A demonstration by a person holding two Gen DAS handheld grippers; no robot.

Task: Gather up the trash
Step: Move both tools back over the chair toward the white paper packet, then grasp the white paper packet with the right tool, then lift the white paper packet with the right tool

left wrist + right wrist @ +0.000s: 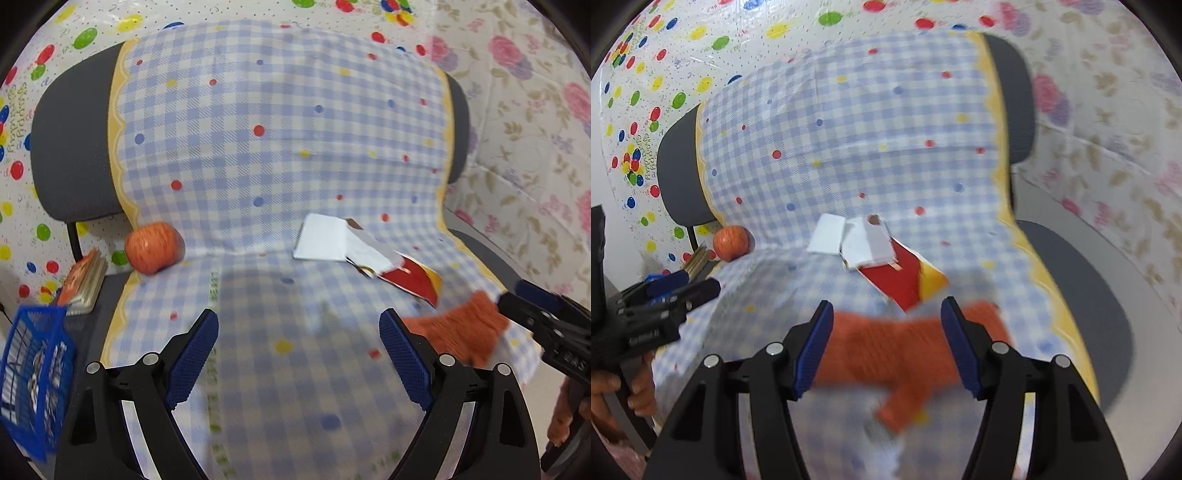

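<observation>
While your left gripper (299, 349) hangs wide apart and empty over the checked cloth (280, 140), your right gripper (886, 341) stands spread with the blurred orange knit piece (886, 354) between its pads; contact cannot be judged. Behind it lies the red-and-yellow wrapper (905, 278), touching white paper (829, 234). An apple (153, 247) rests at left.

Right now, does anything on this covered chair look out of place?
Yes: a torn red and yellow wrapper and loose white paper lie on the checked cloth, and an apple sits at the seat's back edge.
</observation>
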